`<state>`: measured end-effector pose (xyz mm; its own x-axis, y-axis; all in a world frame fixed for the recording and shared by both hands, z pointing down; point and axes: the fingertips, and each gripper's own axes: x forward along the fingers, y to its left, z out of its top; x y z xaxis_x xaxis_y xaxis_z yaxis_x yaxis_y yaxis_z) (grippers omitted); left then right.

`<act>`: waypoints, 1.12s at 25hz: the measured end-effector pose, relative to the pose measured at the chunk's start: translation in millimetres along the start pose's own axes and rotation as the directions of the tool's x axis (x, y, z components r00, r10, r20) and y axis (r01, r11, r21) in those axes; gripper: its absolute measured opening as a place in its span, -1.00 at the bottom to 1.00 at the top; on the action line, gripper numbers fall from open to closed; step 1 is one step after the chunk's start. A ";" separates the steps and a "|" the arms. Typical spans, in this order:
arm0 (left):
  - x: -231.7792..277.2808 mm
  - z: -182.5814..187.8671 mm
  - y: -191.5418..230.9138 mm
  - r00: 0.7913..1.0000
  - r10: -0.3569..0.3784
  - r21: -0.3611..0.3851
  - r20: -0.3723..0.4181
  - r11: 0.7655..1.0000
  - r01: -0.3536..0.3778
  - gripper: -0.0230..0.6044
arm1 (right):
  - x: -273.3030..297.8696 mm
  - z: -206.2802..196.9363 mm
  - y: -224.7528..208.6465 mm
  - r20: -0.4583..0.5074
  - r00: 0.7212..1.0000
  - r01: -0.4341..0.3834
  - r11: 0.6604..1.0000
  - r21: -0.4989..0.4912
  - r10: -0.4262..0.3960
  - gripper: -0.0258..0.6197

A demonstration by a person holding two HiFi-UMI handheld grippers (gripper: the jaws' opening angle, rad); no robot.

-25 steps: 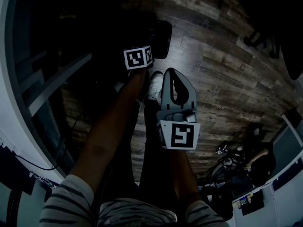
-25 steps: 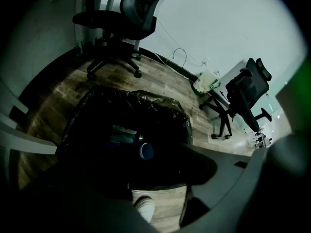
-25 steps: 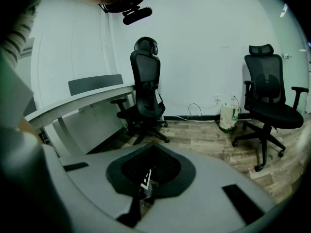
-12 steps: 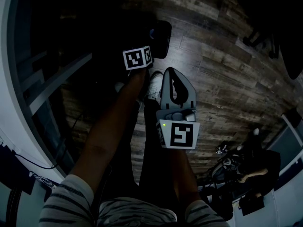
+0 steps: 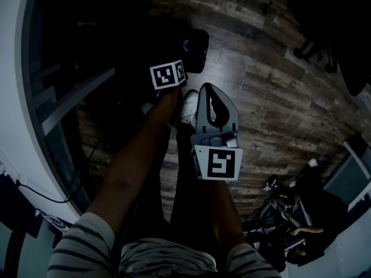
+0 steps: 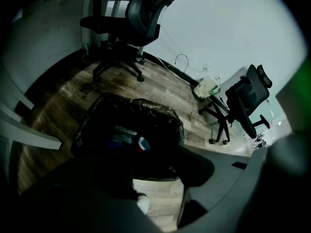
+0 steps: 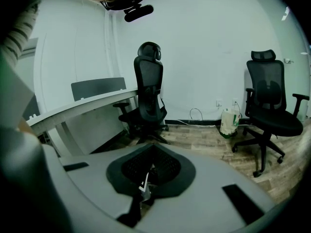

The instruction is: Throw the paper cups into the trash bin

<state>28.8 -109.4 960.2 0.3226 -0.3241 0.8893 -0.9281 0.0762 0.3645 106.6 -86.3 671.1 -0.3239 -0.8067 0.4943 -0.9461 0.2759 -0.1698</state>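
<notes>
The trash bin (image 6: 131, 125), lined with a black bag, stands on the wood floor just ahead of my left gripper (image 6: 167, 178). A paper cup (image 6: 142, 143) with a red and blue rim lies inside it among other rubbish. The left jaws are closing with nothing between them; only floor and a shoe show in the gap. In the dim head view the left gripper (image 5: 194, 48) reaches forward from its marker cube, with a small blue spot at its tip. My right gripper (image 5: 213, 91) hangs beside my leg, shut and empty. Its jaws (image 7: 153, 147) meet in the right gripper view.
Black office chairs (image 6: 141, 18) (image 6: 248, 101) stand beyond the bin, with a white bag (image 6: 206, 87) by the wall. A white desk (image 7: 82, 108) and two more chairs (image 7: 148, 91) (image 7: 272, 106) face the right gripper. My legs and shoe (image 5: 188, 103) are below.
The left gripper's marker cube has shifted slightly. A small blue spot at its tip was not there a second ago. The right gripper has stayed put.
</notes>
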 end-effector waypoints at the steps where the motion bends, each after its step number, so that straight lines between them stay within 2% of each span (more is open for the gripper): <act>1: -4.3 -1.5 -1.1 1.000 0.000 0.000 0.000 1.000 0.000 -0.17 | -3.3 0.2 -0.7 -0.010 1.000 0.005 1.000 0.000 -0.005 -0.89; 13: -61.7 24.1 -31.8 0.997 -0.040 0.017 0.062 0.999 0.039 -0.49 | -25.0 36.4 -3.3 0.067 0.997 0.042 0.998 0.045 -0.045 -0.89; 18: -88.6 37.7 -40.6 0.992 -0.068 -0.027 0.105 0.997 0.071 -0.56 | -33.5 40.4 1.8 0.078 0.996 0.045 0.995 0.088 -0.052 -0.89; 21: -104.8 40.9 -42.3 0.991 -0.065 -0.031 0.119 0.997 0.069 -0.66 | -40.6 46.4 6.5 0.067 0.996 0.046 0.996 0.072 -0.051 -0.89; 25: -129.7 40.9 -44.7 0.990 -0.068 -0.024 0.124 0.997 0.072 -0.72 | -51.3 60.4 16.6 0.074 0.996 0.045 0.997 0.063 -0.050 -0.89; 28: -150.3 44.6 -48.5 0.987 -0.071 0.030 0.142 0.997 0.068 -0.80 | -58.3 72.0 25.0 0.087 0.995 0.040 0.998 0.057 -0.045 -0.89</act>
<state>17.0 -106.5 796.5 0.3583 -0.4596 0.8127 -0.9092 0.0261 0.4156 101.9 -70.1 576.6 -0.2799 -0.8606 0.4255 -0.9567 0.2131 -0.1983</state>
